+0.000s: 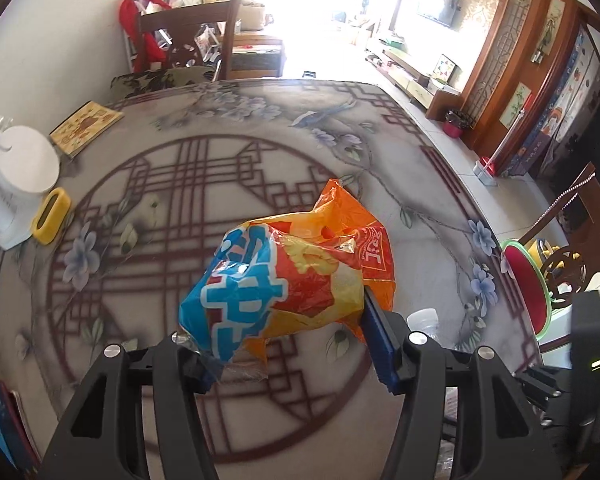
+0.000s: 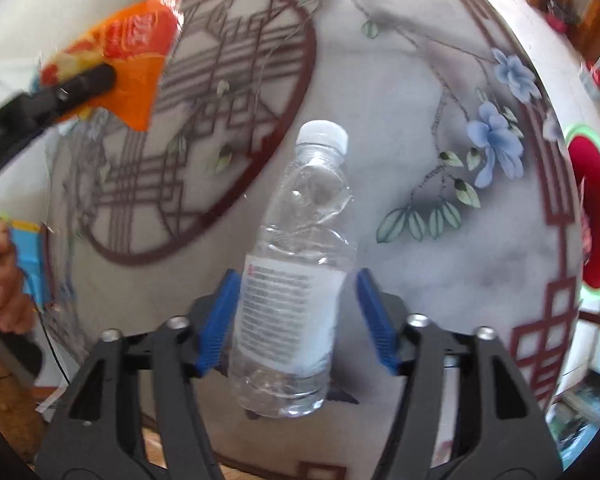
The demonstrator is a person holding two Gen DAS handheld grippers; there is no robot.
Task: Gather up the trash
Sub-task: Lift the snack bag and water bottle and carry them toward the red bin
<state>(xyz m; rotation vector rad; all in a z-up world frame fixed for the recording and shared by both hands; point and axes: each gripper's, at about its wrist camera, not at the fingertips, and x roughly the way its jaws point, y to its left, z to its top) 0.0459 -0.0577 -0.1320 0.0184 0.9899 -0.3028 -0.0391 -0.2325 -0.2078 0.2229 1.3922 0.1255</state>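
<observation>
1. Tabletop (image 1: 260, 128) first, being the biggest thing — one patterned surface, and I see no trash left loose on it apart from the two pieces I am handling.
2. Snack bag (image 1: 288, 276) — one, crumpled, orange and blue. My left gripper (image 1: 296, 344) has it clenched between its jaws and lifted clear of the tabletop, so I judge this piece collected but not yet binned.
3. Water bottle (image 2: 296, 264) — one, clear, capped and apparently empty. It lies between the jaws of my right gripper (image 2: 296, 320), but the blue pads (image 2: 374, 320) stand off its sides, so that grip is released. Whether the bottle rests on the tabletop or hangs against one pad, I cannot tell.
4. Bins — I count one small red bin (image 1: 456, 122) on the floor across the room, well apart from both grippers; I cannot confirm it is the target.
5. Tally: two trash items, two grippers, one piece held, one loose. Left to do, by my reckoning — secure the bottle, then carry both to a bin.
</observation>
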